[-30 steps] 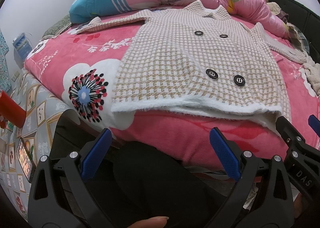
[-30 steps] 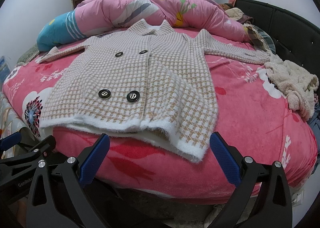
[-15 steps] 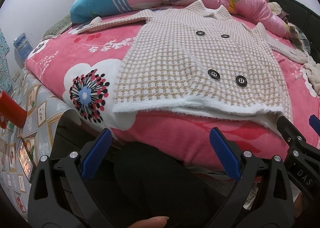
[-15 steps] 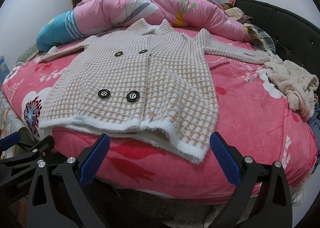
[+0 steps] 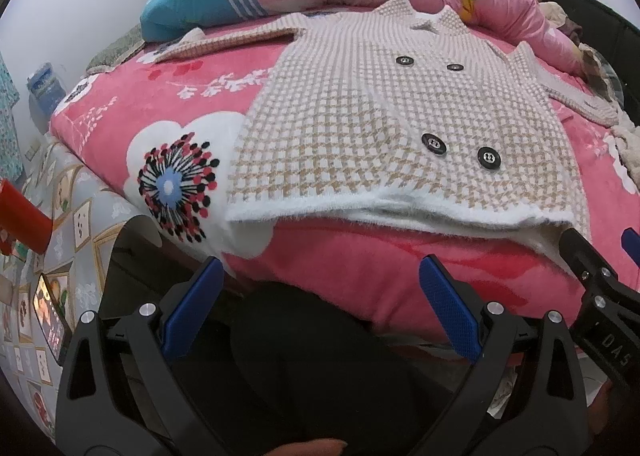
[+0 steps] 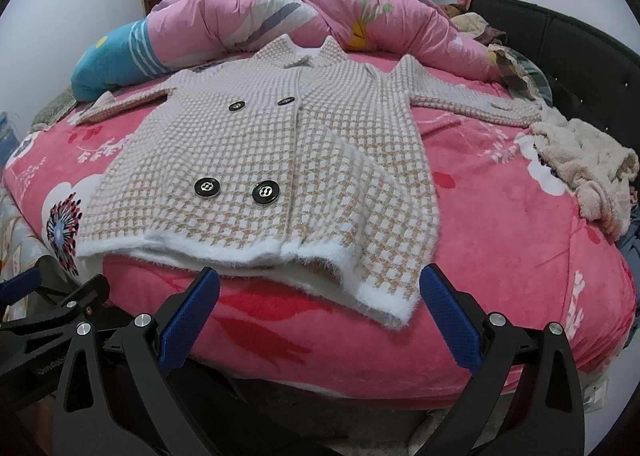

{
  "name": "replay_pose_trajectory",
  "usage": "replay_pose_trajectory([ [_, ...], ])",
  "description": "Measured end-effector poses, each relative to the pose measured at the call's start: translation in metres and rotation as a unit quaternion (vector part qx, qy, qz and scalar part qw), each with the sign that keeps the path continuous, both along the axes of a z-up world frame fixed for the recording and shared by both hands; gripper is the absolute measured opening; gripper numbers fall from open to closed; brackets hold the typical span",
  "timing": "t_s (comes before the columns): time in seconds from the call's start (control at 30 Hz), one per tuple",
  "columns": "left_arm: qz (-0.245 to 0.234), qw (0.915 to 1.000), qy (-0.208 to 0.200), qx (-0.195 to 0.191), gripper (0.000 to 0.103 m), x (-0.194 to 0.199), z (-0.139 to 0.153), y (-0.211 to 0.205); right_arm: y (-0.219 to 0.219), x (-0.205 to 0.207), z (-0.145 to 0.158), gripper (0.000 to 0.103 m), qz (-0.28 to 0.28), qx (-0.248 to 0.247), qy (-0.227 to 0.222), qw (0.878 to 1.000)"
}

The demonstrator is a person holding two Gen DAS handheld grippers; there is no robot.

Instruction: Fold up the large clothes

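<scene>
Left gripper [image 5: 320, 308]: hovering low at the near edge of the bed, pointing forward over it toward the coat's hem; its blue-padded fingers [image 5: 194, 308] are standing wide apart with nothing between them, so the jaws are released. It is not touching the coat.
Right gripper [image 6: 316, 310]: sitting just beside the left one, at the same low height in front of the bed edge, aiming at the coat's right front corner; its blue pads [image 6: 450, 310] are spread wide and gripping nothing, jaws released.
Each in the other's view: the right gripper is showing at the right edge of the left wrist view, the left gripper at the lower left of the right wrist view.
Person: a dark trouser leg [image 5: 320, 368] is filling the space below the left gripper, and a fingertip is peeking in at the bottom edge.
Coat [image 6: 272, 160]: lying face up and flat on the pink floral blanket [image 6: 500, 248], sleeves spread out to both sides, collar toward the far end, four black buttons showing, white fuzzy hem hanging near the bed edge closest to the grippers.
Quilt [image 6: 304, 16]: a rolled pink and blue quilt is lying across the bed beyond the collar.
Other garment [image 6: 584, 164]: a cream fluffy piece is lying crumpled on the right side of the bed, near the right sleeve's cuff.
Headboard [image 6: 572, 44]: dark, running along the right side.
</scene>
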State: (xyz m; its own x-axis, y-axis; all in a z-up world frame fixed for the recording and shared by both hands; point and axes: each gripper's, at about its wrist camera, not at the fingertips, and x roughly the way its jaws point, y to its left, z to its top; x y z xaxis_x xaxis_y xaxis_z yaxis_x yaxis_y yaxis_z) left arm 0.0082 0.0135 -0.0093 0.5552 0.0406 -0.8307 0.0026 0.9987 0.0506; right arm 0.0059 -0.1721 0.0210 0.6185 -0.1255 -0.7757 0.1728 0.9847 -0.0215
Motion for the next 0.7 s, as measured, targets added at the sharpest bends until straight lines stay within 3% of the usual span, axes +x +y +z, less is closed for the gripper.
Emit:
replay_pose_trajectory([
  [0.4,0.030,0.9995,0.006,-0.002,0.095,0.013,-0.014,0.011,-0.015,0.020,0.001,0.098,0.005,-0.016,-0.024,1.000],
  [0.57,0.019,0.9988,-0.018,-0.042,0.095,0.023,-0.018,0.028,-0.031,0.038,0.000,0.098,0.017,-0.037,-0.032,0.999],
  [0.7,0.011,0.9941,-0.018,-0.107,0.095,0.032,-0.018,0.045,-0.049,0.051,-0.003,0.098,0.026,-0.034,-0.035,0.999],
])
